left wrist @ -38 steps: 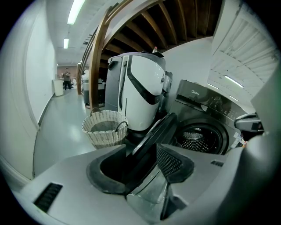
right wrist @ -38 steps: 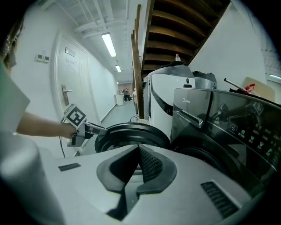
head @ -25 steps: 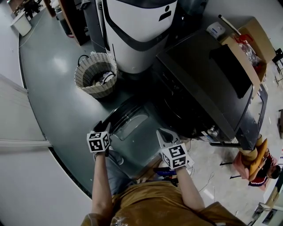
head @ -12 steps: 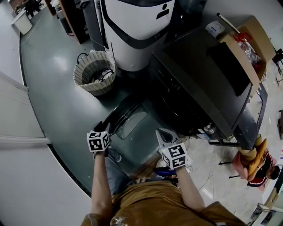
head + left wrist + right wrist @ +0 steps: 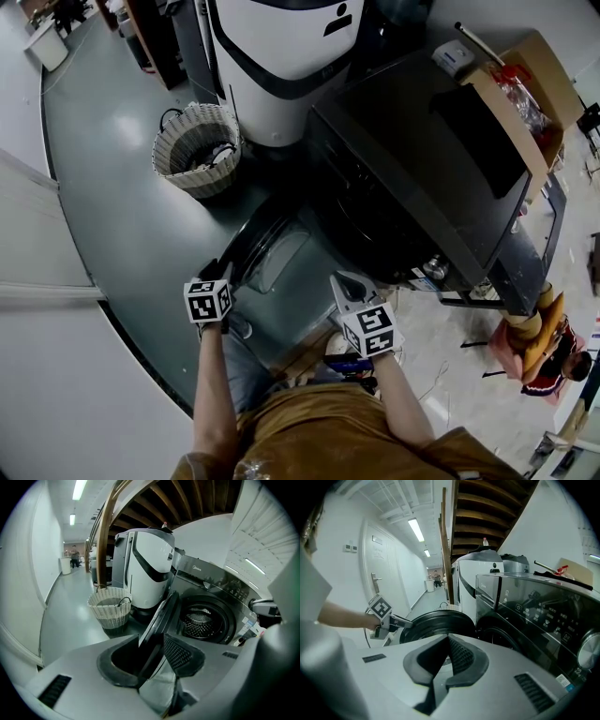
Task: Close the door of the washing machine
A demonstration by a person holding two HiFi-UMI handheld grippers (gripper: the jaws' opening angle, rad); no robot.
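The black front-loading washing machine (image 5: 412, 178) stands with its round door (image 5: 272, 253) swung open to the left. In the left gripper view the drum opening (image 5: 204, 620) is bare, and the door (image 5: 161, 616) shows edge-on. My left gripper (image 5: 151, 637) straddles the door's rim; its jaws are closing, and a gap still shows beside the rim. It sits at the door's outer edge in the head view (image 5: 217, 267). My right gripper (image 5: 339, 278) hovers in front of the machine, fingertips together and holding nothing (image 5: 448, 638). The right gripper view shows the door (image 5: 436, 623) and the left gripper (image 5: 401, 620) at its rim.
A wicker basket (image 5: 195, 150) with laundry stands on the floor left of the machine. Behind it is a tall white appliance (image 5: 281, 56). A cardboard box (image 5: 525, 94) lies on the machine's top. Cables trail on the floor at the right.
Both grippers have edged towards the machine's front. The machine and the basket have slid slightly up and left in the head view. The left gripper stays at the door's rim.
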